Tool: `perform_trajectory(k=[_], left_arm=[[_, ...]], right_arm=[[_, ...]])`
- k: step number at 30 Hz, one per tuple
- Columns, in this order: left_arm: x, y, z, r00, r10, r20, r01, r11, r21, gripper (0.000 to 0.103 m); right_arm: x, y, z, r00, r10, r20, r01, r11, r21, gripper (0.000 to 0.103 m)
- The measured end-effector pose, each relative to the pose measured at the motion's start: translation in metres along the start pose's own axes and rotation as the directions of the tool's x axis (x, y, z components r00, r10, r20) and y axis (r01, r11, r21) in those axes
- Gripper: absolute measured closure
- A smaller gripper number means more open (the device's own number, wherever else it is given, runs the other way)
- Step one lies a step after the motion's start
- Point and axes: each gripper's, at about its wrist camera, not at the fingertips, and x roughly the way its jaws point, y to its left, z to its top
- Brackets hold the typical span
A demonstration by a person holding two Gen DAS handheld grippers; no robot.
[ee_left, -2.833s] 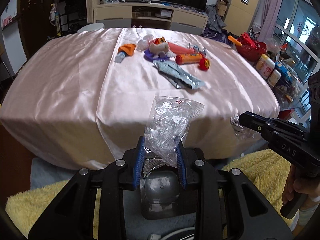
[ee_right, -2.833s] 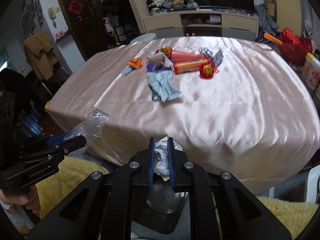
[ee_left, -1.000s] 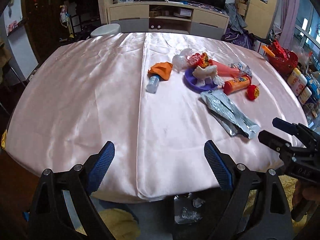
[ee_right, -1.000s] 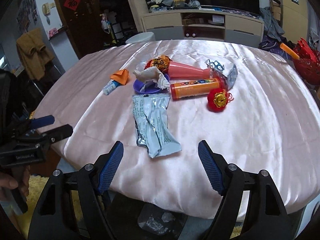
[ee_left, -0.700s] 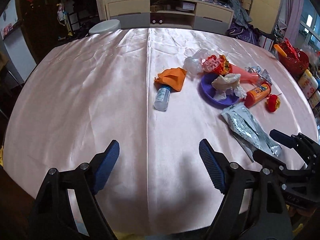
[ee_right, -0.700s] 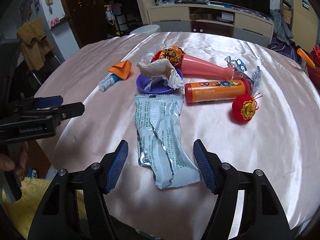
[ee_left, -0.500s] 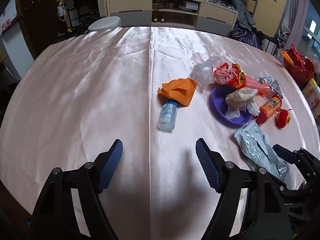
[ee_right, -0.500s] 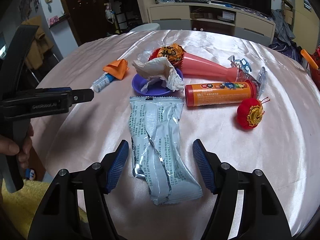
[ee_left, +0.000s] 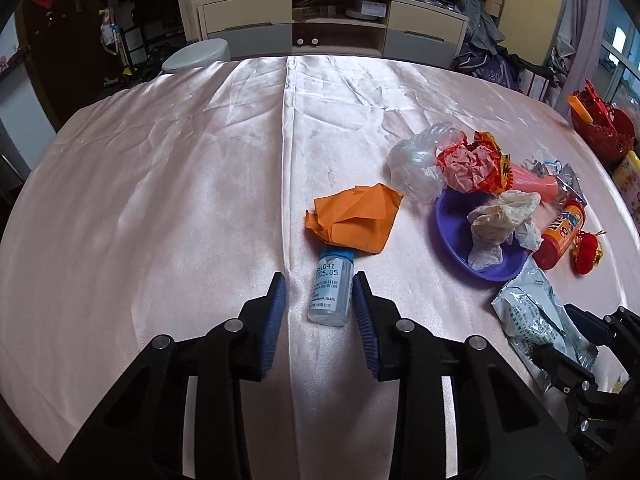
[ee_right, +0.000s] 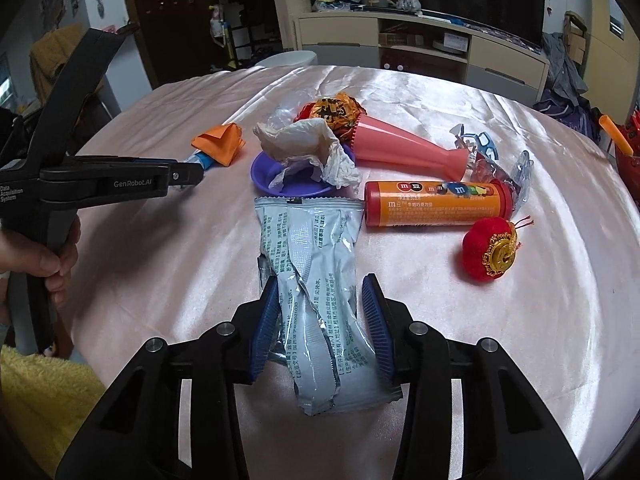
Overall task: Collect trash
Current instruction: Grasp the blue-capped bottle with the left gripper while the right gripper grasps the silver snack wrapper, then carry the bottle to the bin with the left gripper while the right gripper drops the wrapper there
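Observation:
My left gripper [ee_left: 319, 280] is open, its jaws on either side of a small clear bottle [ee_left: 331, 294] with a blue label that lies on the pink tablecloth [ee_left: 160, 200]. An orange crumpled paper [ee_left: 354, 218] covers the bottle's far end. My right gripper [ee_right: 322, 288] is open, its jaws on either side of a grey foil wrapper [ee_right: 316, 280] lying flat, which also shows in the left wrist view [ee_left: 536, 312]. The left gripper shows side-on in the right wrist view [ee_right: 176, 176].
A purple dish [ee_right: 288, 184] holds crumpled tissue [ee_right: 308, 152]. Nearby lie a pink cone [ee_right: 404, 148], an orange candy tube [ee_right: 436, 202], a red ornament [ee_right: 490, 254], a clear plastic bag [ee_left: 416, 160] and a crumpled red-orange wrapper [ee_left: 472, 164]. A cabinet [ee_left: 332, 20] stands beyond the table.
Both grippers let go of the trash they held, opened wide and moved forward over the table. The left now brackets the bottle, the right brackets the foil wrapper, both jaws narrower.

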Motion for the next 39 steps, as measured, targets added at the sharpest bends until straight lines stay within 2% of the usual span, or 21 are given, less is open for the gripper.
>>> perform_trajectory(k=[4, 5, 6, 7, 8, 10, 21, 32, 39], left_arm=[[-0.002, -0.007, -0.004, 1.0, 0.01, -0.002, -0.01, 0.999, 0.042, 0.071], [-0.002, -0.009, -0.005, 1.0, 0.016, -0.001, -0.016, 0.999, 0.052, 0.073], [-0.003, -0.009, -0.005, 1.0, 0.018, 0.0, -0.018, 0.998, 0.052, 0.082], [-0.004, -0.009, -0.006, 1.0, 0.014, -0.003, -0.014, 0.999, 0.047, 0.084], [-0.005, -0.007, -0.007, 1.0, 0.002, -0.008, -0.002, 0.999, 0.039, 0.085], [-0.009, -0.007, -0.011, 1.0, -0.013, -0.018, 0.013, 0.999, 0.03, 0.085], [-0.054, -0.02, -0.07, 0.997, -0.053, -0.049, 0.054, 0.999, 0.004, 0.085], [-0.119, -0.059, -0.137, 0.993, -0.121, -0.008, 0.121, 0.992, 0.022, 0.085], [-0.134, -0.083, -0.185, 0.989, -0.146, -0.035, 0.147, 0.989, 0.024, 0.085]], right_arm=[[-0.003, 0.002, -0.005, 1.0, -0.007, 0.005, 0.007, 1.0, -0.007, 0.064], [-0.003, 0.002, -0.006, 1.0, -0.009, 0.011, 0.009, 1.0, -0.01, 0.066], [-0.004, 0.0, -0.006, 1.0, -0.006, 0.014, 0.006, 1.0, -0.004, 0.068], [-0.006, -0.002, -0.006, 1.0, 0.004, 0.012, -0.004, 1.0, 0.01, 0.074], [-0.007, -0.004, -0.006, 1.0, 0.014, 0.01, -0.014, 1.0, 0.027, 0.078], [-0.011, -0.008, -0.009, 0.999, 0.032, -0.001, -0.032, 0.998, 0.049, 0.08], [-0.045, -0.006, -0.045, 0.995, 0.088, -0.045, -0.085, 0.993, 0.08, 0.083], [-0.105, 0.001, -0.083, 0.995, 0.097, 0.012, -0.098, 0.991, 0.088, 0.083], [-0.107, 0.002, -0.122, 0.993, 0.115, -0.042, -0.109, 0.988, 0.109, 0.083]])
